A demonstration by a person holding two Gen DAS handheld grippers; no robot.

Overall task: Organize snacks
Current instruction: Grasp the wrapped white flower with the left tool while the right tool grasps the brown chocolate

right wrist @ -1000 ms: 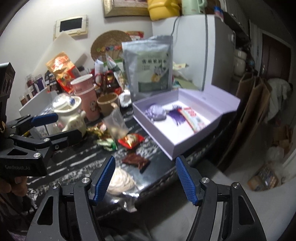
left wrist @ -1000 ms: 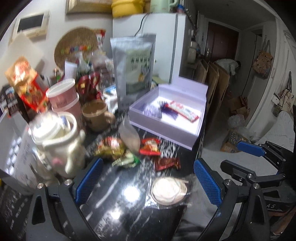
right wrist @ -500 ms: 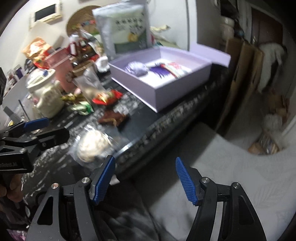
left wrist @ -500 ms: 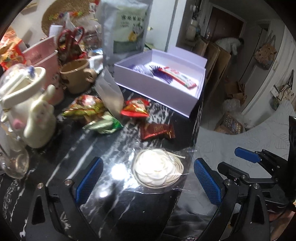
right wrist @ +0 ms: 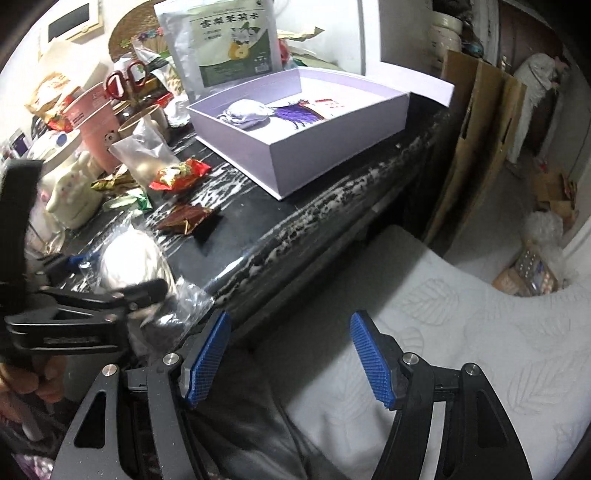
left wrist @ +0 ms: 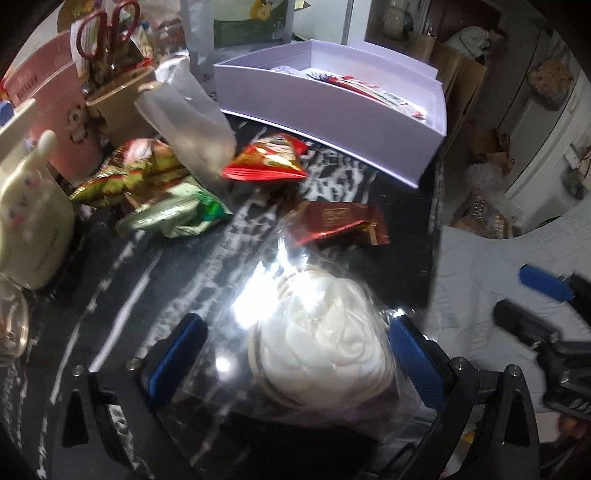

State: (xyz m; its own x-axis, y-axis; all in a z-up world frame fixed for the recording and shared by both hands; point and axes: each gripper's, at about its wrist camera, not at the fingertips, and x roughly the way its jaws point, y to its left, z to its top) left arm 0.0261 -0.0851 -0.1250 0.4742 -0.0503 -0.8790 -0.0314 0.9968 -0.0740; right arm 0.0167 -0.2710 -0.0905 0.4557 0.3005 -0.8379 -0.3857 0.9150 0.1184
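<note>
A clear-wrapped white round pastry (left wrist: 317, 339) lies near the front edge of the black marble table (left wrist: 147, 266). My left gripper (left wrist: 295, 354) is open, its blue pads on either side of the pastry (right wrist: 129, 258), not closed on it. Beyond lie a dark red snack bar (left wrist: 332, 221), a red packet (left wrist: 269, 158), a green packet (left wrist: 173, 214) and a clear bag (left wrist: 188, 118). The open lilac box (left wrist: 332, 114) holds several snacks. My right gripper (right wrist: 288, 362) hangs open off the table's front, over a white quilt (right wrist: 461, 325), holding nothing.
A cream rabbit-shaped teapot (left wrist: 26, 206), pink cups (left wrist: 48, 99), a tan mug with red scissors (left wrist: 110, 33) and a tall silver pouch (right wrist: 221, 40) crowd the table's left and back. Cardboard sheets (right wrist: 476, 122) lean right of the table.
My left gripper has moved forward and down until its pads flank the wrapped pastry. My right gripper has dropped back off the table edge over the quilt.
</note>
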